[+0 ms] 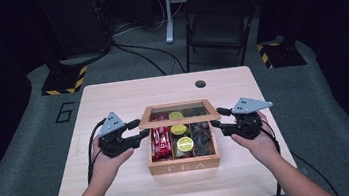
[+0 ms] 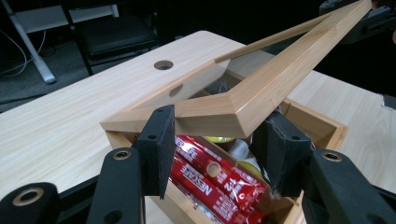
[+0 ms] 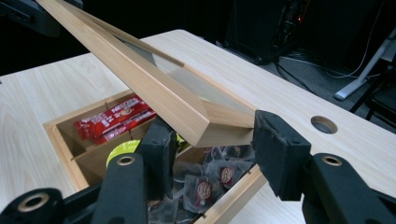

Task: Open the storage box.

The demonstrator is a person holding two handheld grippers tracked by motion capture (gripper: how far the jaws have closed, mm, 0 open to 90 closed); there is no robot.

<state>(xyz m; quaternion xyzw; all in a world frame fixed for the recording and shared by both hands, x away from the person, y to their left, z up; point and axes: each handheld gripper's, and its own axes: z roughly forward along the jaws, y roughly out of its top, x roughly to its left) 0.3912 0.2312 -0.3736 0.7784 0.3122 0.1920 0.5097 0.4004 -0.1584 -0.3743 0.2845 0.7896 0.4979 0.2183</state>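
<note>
Dark studio floor and a folding chair (image 1: pixel 217 19) lie beyond the pale wooden bench (image 1: pixel 112 98). At its middle stands a wooden tea box (image 1: pixel 185 166), its glass-paned lid (image 1: pixel 179 121) raised above red sachets (image 1: pixel 160 142). The left hand-held gripper (image 1: pixel 139 131) clamps the lid's left front corner; the right hand-held gripper (image 1: pixel 219 120) clamps its right.

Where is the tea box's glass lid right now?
In the high view, the lid is tilted up over the open tea box at mid-table, its front corners between the jaws of the left gripper and right gripper.
</note>
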